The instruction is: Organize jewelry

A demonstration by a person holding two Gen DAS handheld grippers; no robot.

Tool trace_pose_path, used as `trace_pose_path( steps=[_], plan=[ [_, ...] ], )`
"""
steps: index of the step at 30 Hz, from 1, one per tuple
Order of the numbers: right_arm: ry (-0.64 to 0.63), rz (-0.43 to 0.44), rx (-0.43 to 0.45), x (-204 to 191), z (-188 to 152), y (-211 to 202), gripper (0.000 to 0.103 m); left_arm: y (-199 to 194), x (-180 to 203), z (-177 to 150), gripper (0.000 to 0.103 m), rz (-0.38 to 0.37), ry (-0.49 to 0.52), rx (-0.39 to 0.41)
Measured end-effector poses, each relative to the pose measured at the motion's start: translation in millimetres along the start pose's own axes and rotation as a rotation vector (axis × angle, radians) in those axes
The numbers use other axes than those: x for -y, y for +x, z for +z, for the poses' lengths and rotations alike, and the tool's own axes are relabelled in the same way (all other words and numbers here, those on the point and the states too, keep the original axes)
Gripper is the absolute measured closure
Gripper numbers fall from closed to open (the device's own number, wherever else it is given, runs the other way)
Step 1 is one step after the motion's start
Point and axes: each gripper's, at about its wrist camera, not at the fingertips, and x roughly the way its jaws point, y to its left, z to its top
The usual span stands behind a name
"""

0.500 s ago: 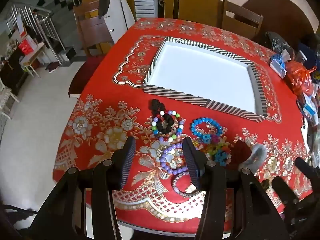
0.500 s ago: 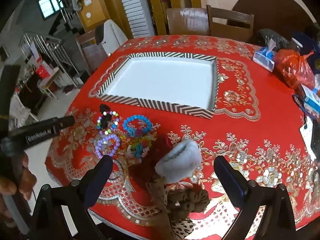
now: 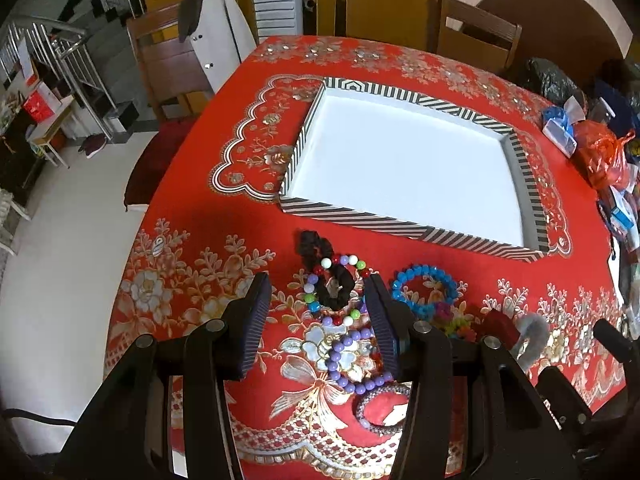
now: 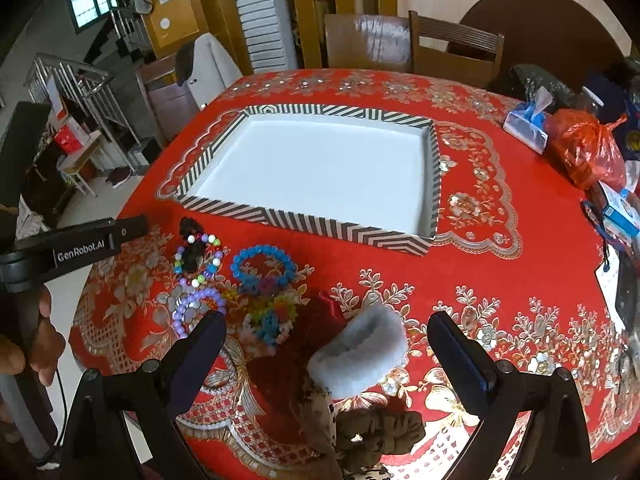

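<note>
**Bead bracelets: grip points**

While the tray stands empty, the left gripper hangs open, holding nothing, over the purple bracelet and mixed-bead bracelet on the cloth. Beads likely roll: pinch across the strand.

From the right view, the right gripper is spread wide, empty, above the grey scrunchie. Soft; squeeze mid-loop.

Left claw points steeply down, its two ribbed pads apart w/ nothing pressed between them. Right claw is also tilted steeply down, pads spread very wide, not gripping. In the right wrist view, the person's left hand wraps the left claw's handle.
</note>
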Motion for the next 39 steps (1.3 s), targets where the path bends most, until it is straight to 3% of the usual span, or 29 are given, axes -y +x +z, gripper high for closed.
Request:
trace_pose_path(
  steps=[12, 15, 39],
  plan=[
    [-0.005, -0.003, -0.042, 7.4, -5.8, -7.4, 0.003, -8.9, 9.0, -20.5, 0.055, 0.0, -0.019, -0.004],
    [-0.018, -0.024, -0.044, 6.6, -9.9, -7.6, 0.01, -11.0, 12.4, -24.7, 0.055, 0.005, -0.018, -0.005],
    [0.017, 0.011, -0.035, 3.3, -14.3, -13.5, 0.01, -21.5, 13.8, -41.1, 0.055, 0.014, -0.001, -0.005]
  ],
)
